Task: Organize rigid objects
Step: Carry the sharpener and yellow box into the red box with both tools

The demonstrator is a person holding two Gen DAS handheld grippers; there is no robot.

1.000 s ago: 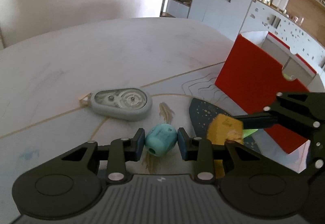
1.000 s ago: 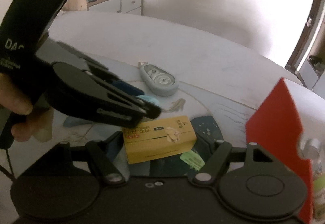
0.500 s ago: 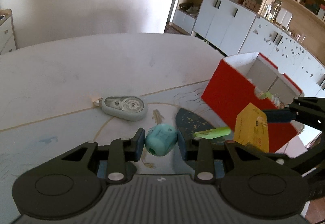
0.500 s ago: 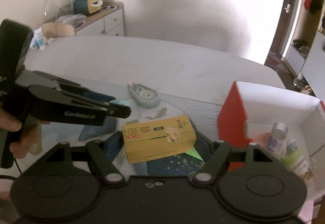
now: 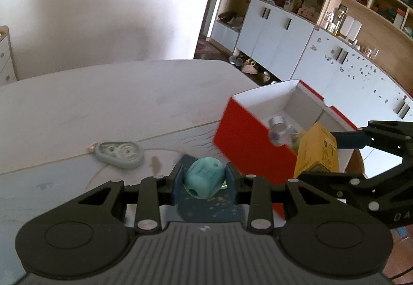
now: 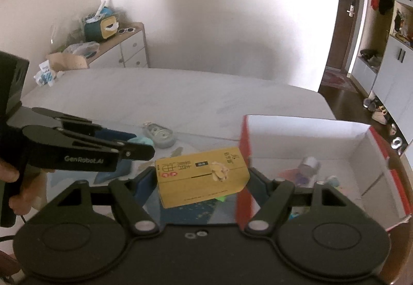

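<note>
Above the table [image 5: 108, 104], both carry loads: left gripper [image 5: 204, 179] clamps teal sharpener [image 5: 205, 177], right gripper [image 6: 202, 177] pinches yellow carton [image 6: 202, 176] beside red box [image 6: 304, 137]; next, likely clear the rim, release inside.

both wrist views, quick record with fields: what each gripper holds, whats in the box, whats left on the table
left gripper: shut on teal sharpener
right gripper: shut on yellow carton, at the box's near wall
red box: open, white inside, small bottle and other small items
table: grey tape dispenser, dark blue mat
</note>
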